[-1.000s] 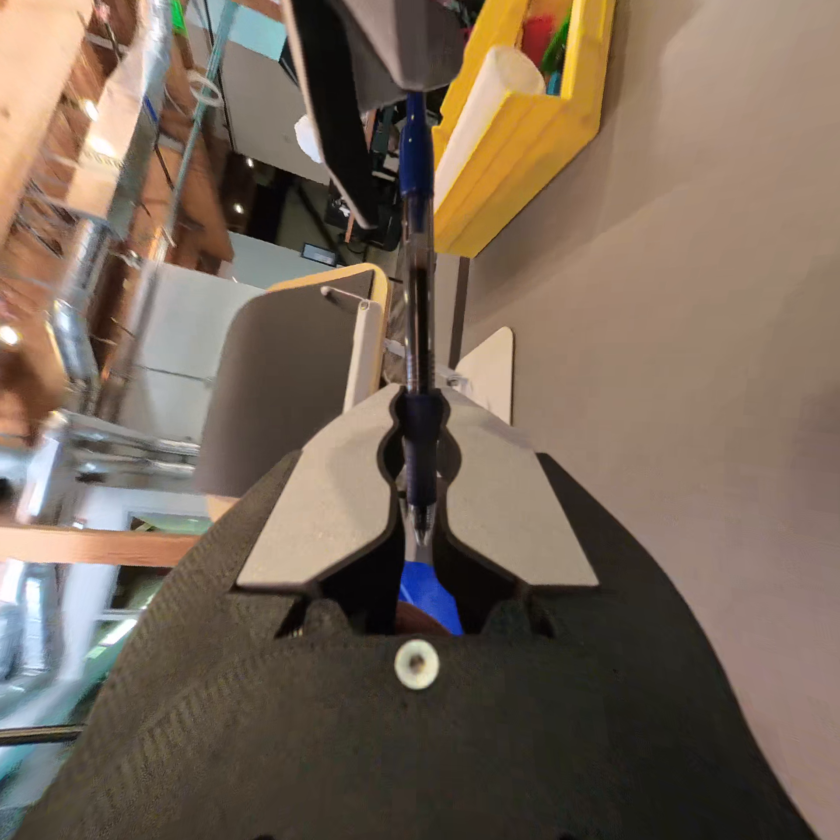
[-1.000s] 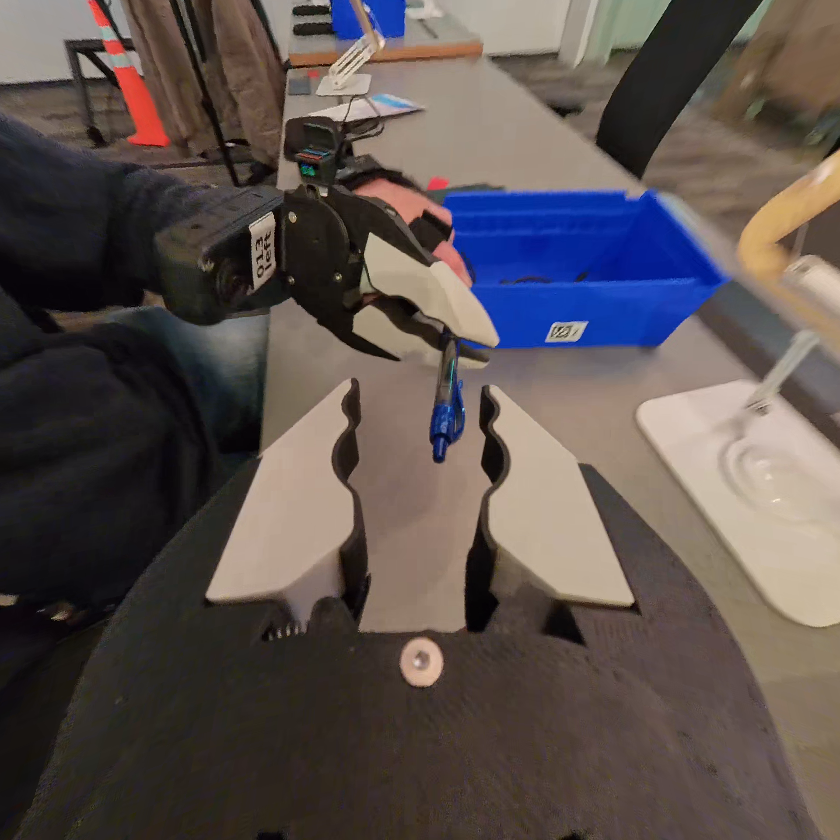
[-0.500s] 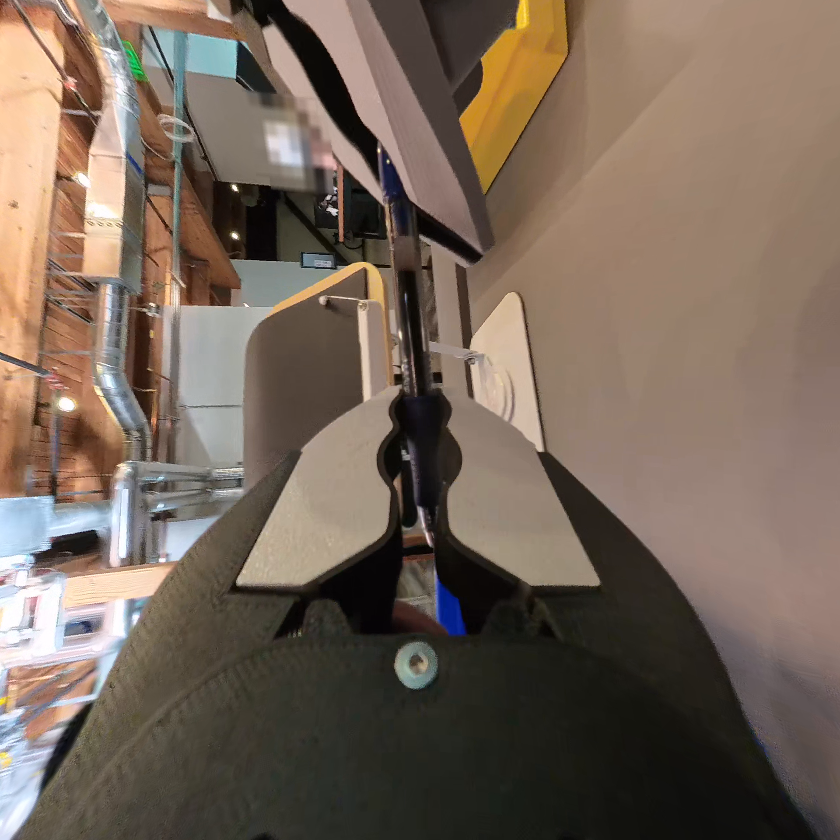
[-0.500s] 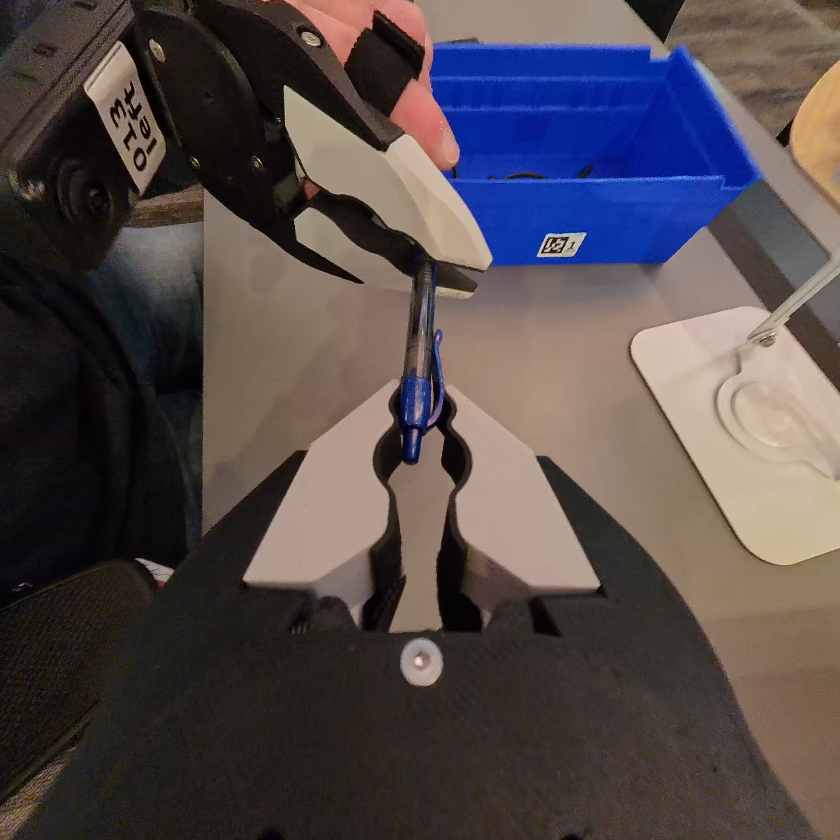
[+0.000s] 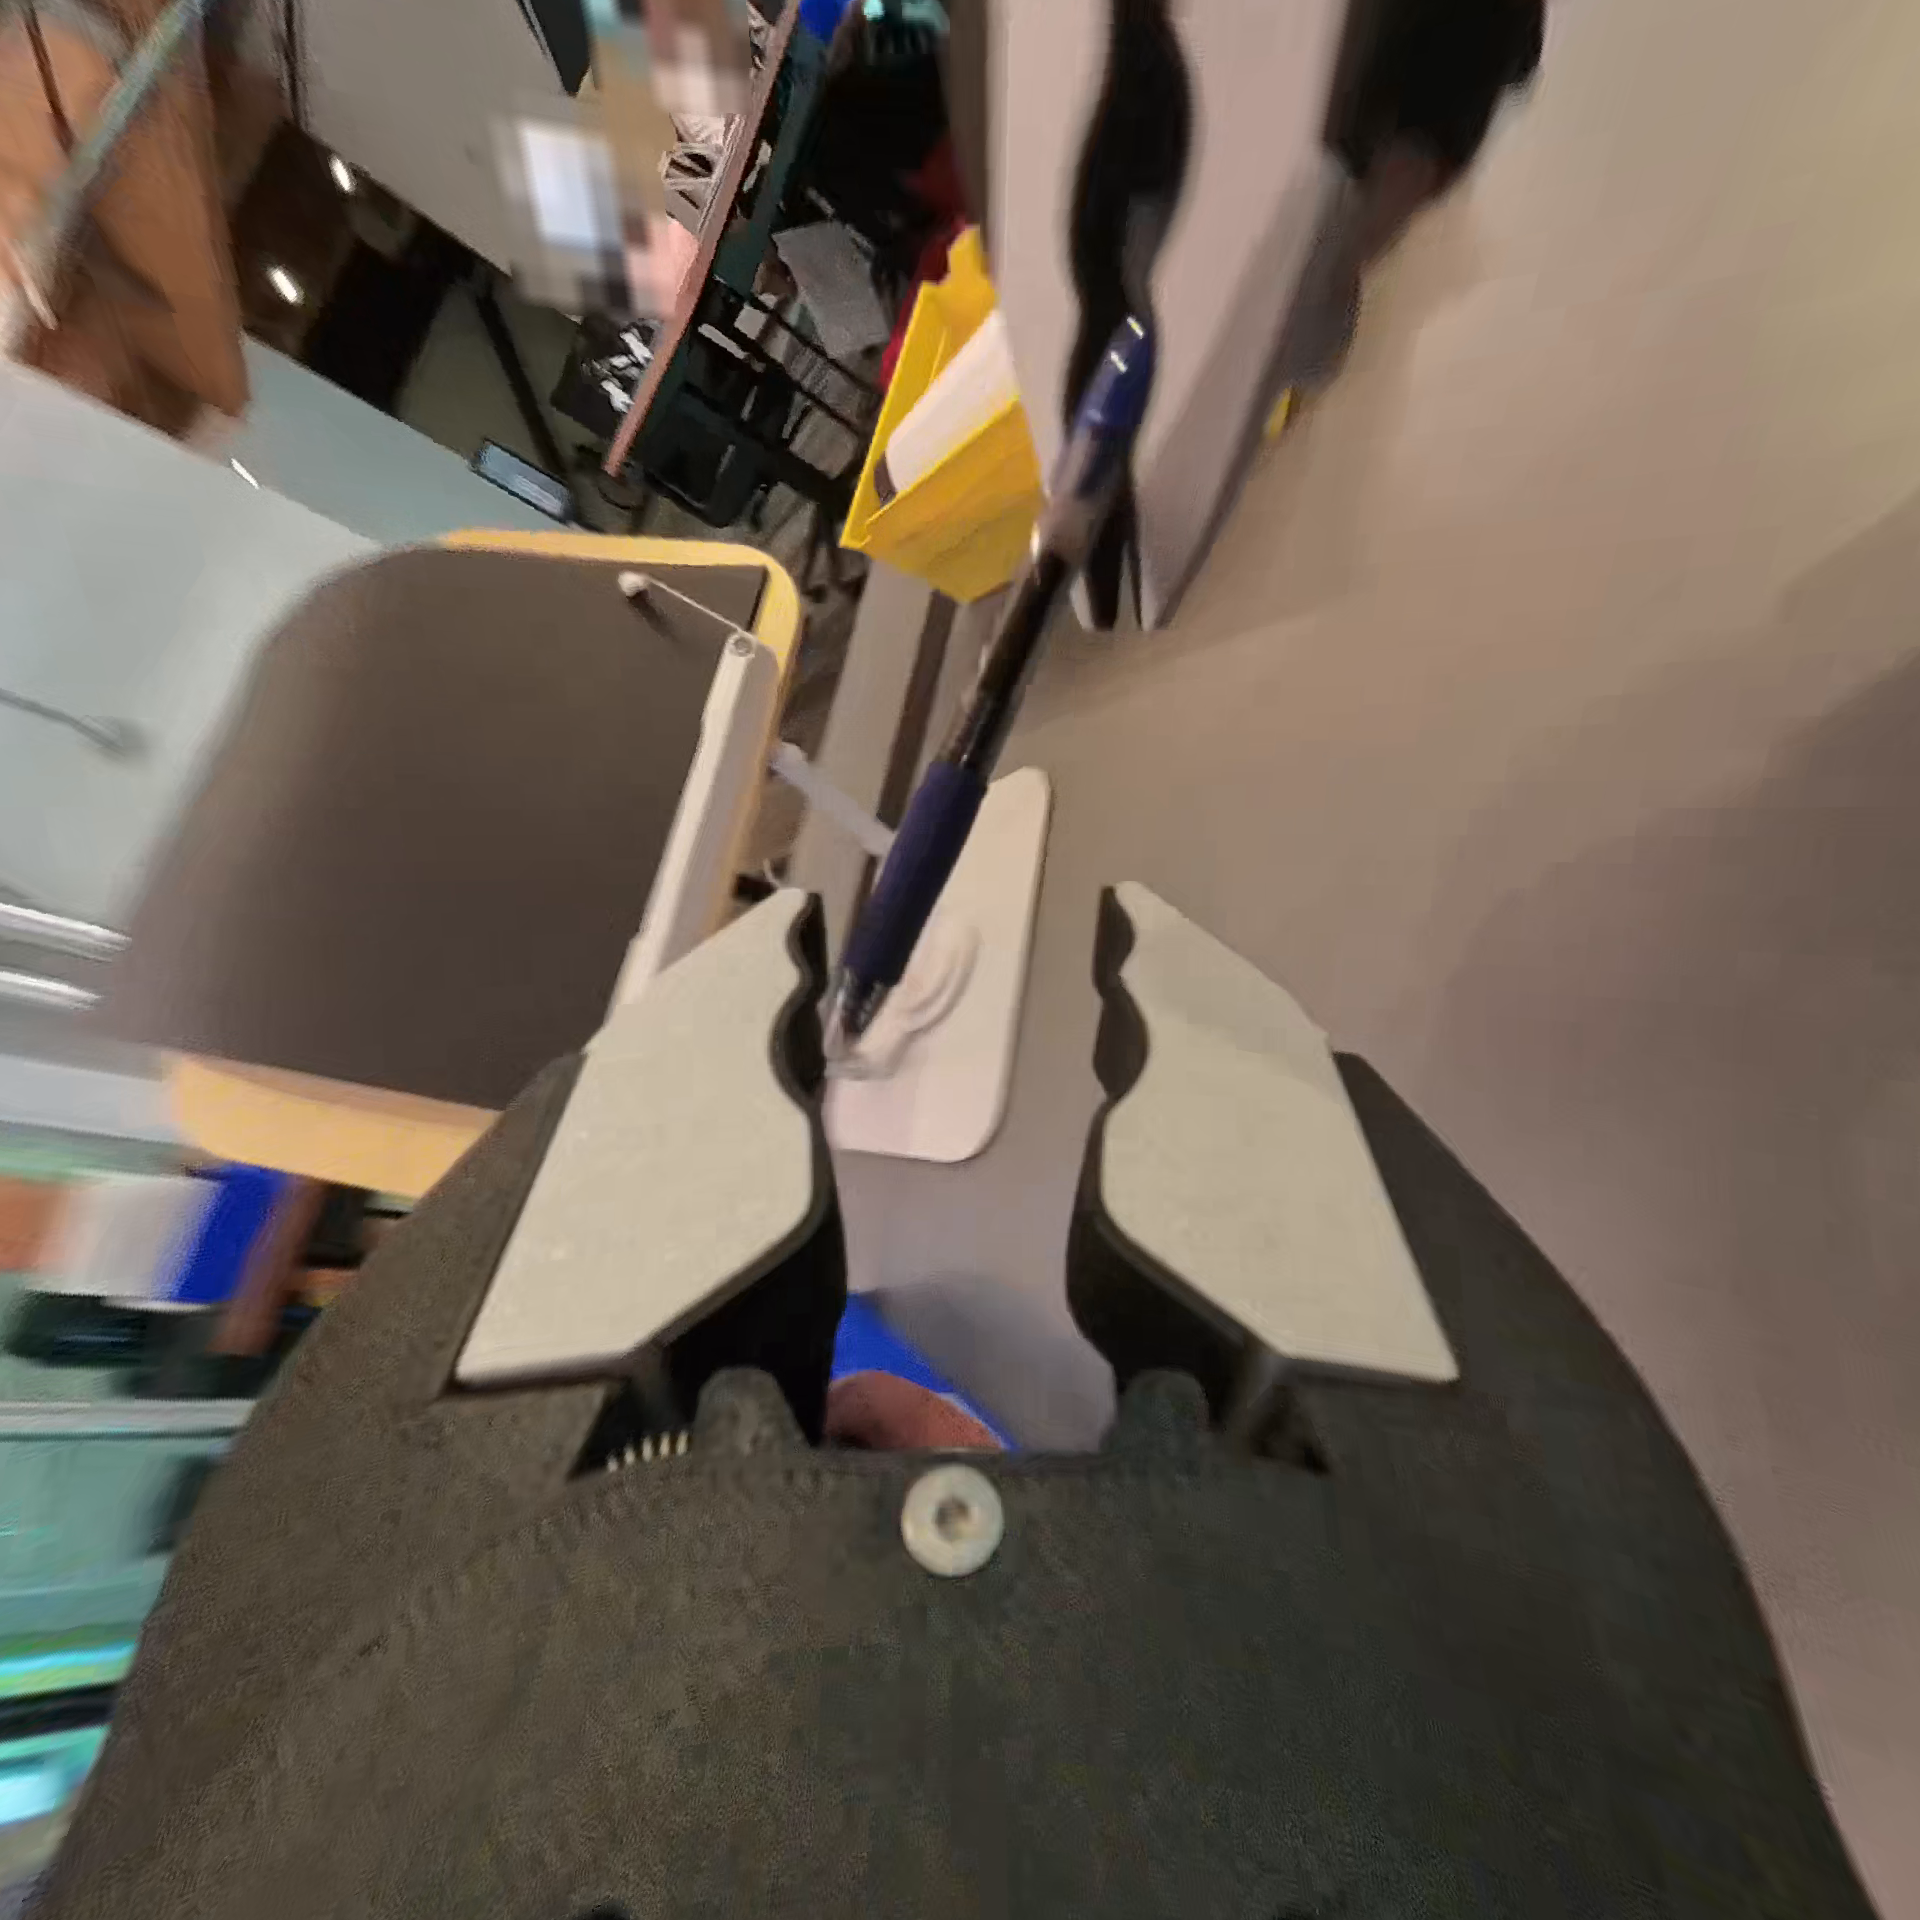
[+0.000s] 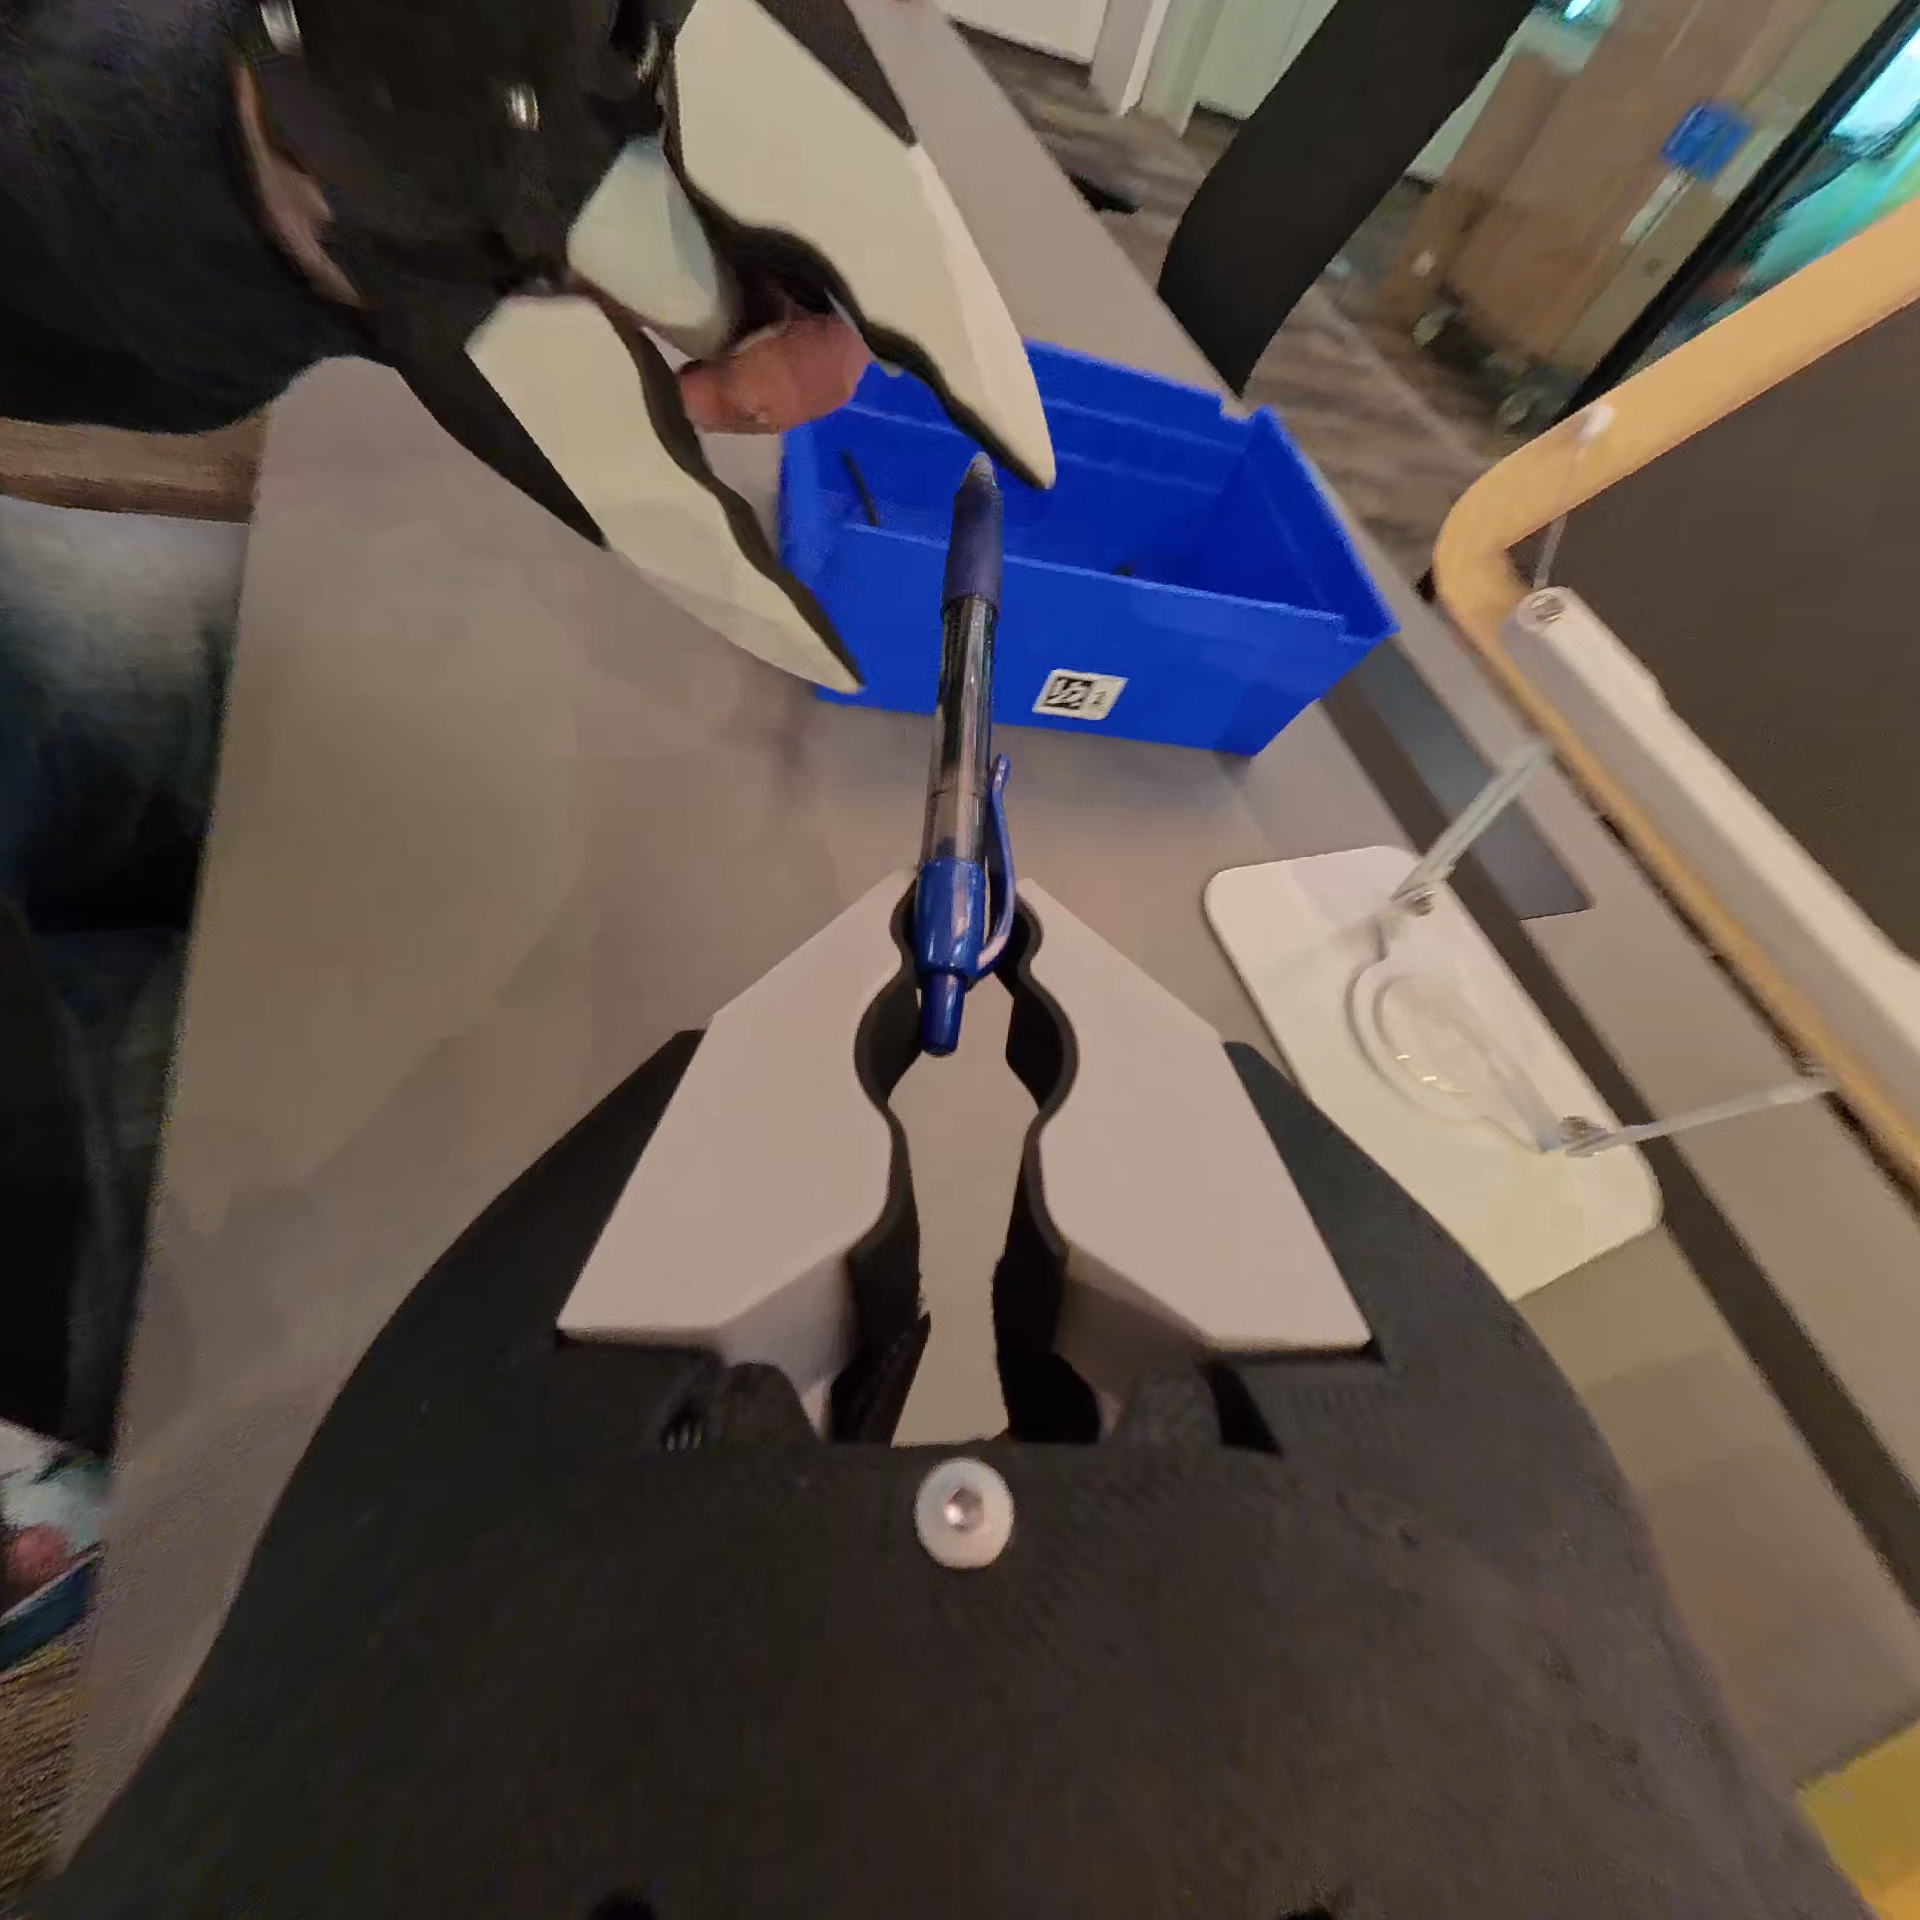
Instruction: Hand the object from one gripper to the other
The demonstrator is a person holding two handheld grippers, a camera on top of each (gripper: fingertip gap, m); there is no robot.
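**Pen now held by your right gripper alone**

Take the pen as your landmark. Nearest you in the right wrist view, your right gripper has its jaws clamped together on the pen's clicker end, the blue cap and clip seated in the notch at the jaw tips. From there the pen's long axis runs straight ahead and slightly upward, away from the jaws, clear of the grey tabletop below it.

At the pen's far, dark grip end sits your left gripper, jaws spread apart. The writing tip lies between those jaws, close by the upper one; I cannot tell whether it touches. In the left wrist view the tip shows near one finger, with an open gap to the other.

Beyond the pen stands a blue bin.

My judgement: draw the left gripper back along the pen's axis, not sideways, so it doesn't knock the tip.
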